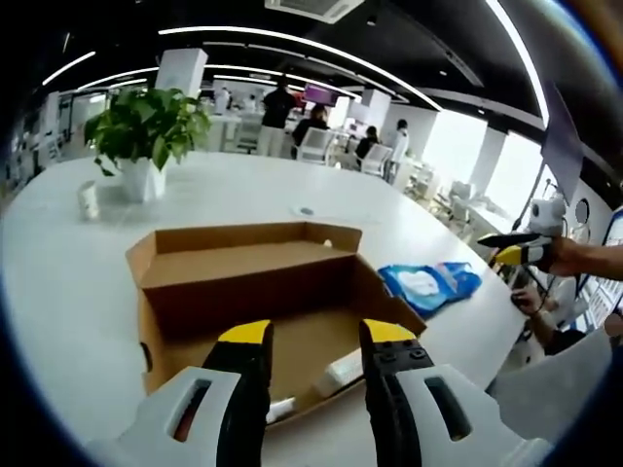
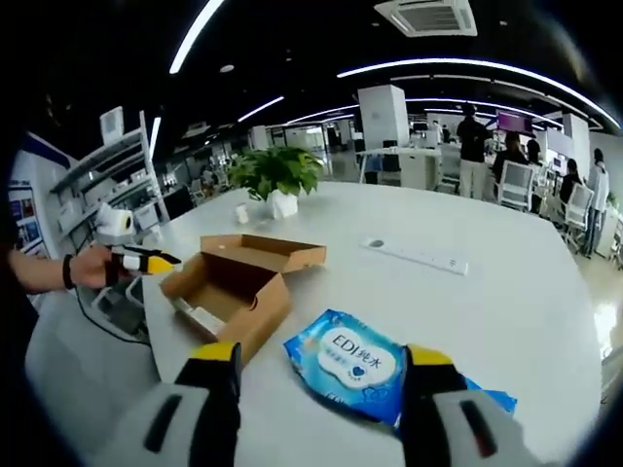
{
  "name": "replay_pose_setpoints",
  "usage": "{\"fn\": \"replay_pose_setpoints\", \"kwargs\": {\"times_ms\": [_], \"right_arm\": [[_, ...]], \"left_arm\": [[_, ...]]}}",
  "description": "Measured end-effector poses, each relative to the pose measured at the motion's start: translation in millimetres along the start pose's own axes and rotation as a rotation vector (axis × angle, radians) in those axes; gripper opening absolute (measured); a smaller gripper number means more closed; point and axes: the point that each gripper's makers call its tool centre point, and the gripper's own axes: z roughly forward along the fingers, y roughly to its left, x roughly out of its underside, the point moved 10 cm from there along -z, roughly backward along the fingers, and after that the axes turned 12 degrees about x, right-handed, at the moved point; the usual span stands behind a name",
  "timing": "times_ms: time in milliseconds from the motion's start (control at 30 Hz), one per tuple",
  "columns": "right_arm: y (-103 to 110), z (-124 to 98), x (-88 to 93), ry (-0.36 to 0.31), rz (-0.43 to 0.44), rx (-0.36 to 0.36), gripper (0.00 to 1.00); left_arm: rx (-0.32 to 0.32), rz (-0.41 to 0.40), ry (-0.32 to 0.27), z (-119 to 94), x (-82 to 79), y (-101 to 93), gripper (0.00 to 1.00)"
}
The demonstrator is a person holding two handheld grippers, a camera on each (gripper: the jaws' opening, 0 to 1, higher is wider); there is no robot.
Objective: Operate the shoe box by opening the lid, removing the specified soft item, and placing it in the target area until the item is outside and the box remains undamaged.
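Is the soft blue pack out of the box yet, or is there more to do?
Almost finished, it looks like. The cardboard box sits open and looks unharmed. The blue pack already lies on the white table beside it, between the open right tongs, which are not gripping it. The left tongs hang open over the box. Something white is in there too.

Open-plan office under a dark ceiling (image 2: pixel 292 39) crossed by long curved white light strips (image 1: pixel 292 39). Square white ceiling vent (image 2: pixel 425 15) overhead. Large white round-edged table (image 1: pixel 234 195) in the near ground, carrying a green leafy plant in a white pot (image 1: pixel 146 136) and a flat white power strip (image 2: pixel 414 255). Far off, white square columns (image 2: pixel 382 117), white desks and chairs (image 1: pixel 316 144), people standing and seated. Bright windows (image 1: pixel 511 170) at far right; white metal shelving (image 2: pixel 122 180) at left.
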Motion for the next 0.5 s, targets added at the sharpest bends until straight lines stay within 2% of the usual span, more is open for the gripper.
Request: {"fn": "replay_pose_setpoints", "kwargs": {"times_ms": [133, 300, 500], "right_arm": [[4.4, 1.7, 3.8, -0.014, 0.019, 0.005, 0.67], [29.7, 1.0, 7.6, -0.031, 0.039, -0.033, 0.7], [42.8, 5.0, 10.2, -0.03, 0.033, -0.06, 0.71]], "left_arm": [[0.003, -0.002, -0.008, 1.0, -1.3, 0.3, 0.36], [0.012, -0.001, -0.01, 2.4, -1.6, -0.7, 0.36], [0.017, 0.001, -0.009, 2.1, -0.8, -4.0, 0.36]]}}
